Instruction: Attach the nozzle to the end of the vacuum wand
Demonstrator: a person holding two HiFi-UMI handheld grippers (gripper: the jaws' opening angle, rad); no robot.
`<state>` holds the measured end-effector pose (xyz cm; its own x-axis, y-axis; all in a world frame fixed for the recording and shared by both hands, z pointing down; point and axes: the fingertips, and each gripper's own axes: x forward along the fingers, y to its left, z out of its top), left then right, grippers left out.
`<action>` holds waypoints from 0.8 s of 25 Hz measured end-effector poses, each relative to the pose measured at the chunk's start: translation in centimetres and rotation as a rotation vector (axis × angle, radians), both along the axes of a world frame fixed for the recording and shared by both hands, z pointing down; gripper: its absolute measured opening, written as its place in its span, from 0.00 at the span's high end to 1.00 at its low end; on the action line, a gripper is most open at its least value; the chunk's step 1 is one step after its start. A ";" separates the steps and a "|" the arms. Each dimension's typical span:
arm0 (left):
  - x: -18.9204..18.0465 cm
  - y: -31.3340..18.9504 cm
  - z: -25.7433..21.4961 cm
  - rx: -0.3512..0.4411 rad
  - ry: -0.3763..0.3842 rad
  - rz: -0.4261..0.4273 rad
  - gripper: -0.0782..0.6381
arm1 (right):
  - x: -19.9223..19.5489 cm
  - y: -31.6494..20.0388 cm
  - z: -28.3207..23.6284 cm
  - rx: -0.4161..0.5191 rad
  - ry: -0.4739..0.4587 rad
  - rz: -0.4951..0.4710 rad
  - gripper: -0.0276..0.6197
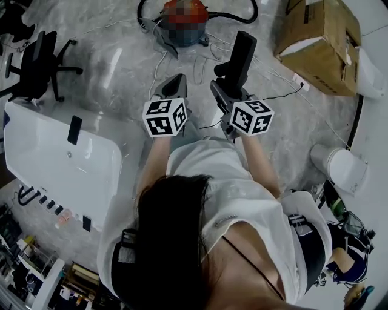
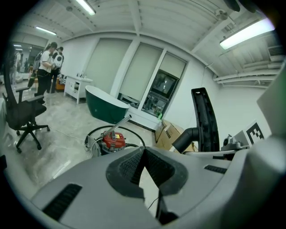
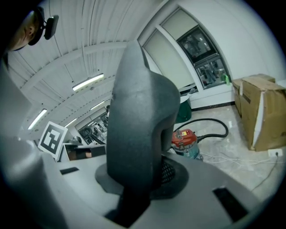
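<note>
**Head view with both gripper views.** A grey, marble-veined floor is gleaming under ceiling strip lights, with thin white cables trailing across it. The red vacuum cleaner is sitting on the floor ahead of the person, its black hose looping round it and a pale metal tube slanting up from it. A cardboard box is standing to the right. An office chair and a white bench are standing to the left, and a dark green bathtub is standing by the far wall. The right gripper is clamping the black nozzle between its jaws, the nozzle pointing up and forward, well apart from the vacuum cleaner. The left gripper is carrying nothing, its jaws pressed together. Each gripper's cube is showing black-and-white square markers. A yellow label on the vacuum cleaner is too small to read.
</note>
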<state>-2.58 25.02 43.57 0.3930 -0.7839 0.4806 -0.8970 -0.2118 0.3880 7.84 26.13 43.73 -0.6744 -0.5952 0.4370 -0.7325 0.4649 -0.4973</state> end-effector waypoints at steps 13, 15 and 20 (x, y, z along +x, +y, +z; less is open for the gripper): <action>-4.3 -5.0 0.4 -0.002 -0.017 0.030 0.89 | -3.8 -4.3 0.3 -0.005 0.008 0.047 0.82; -4.8 -5.7 0.4 0.001 -0.021 0.028 0.89 | -4.1 -4.9 0.2 -0.002 0.010 0.045 0.82; -5.1 -6.5 -0.4 0.017 -0.036 0.032 0.89 | -4.5 -6.0 -0.1 -0.006 -0.005 0.036 0.82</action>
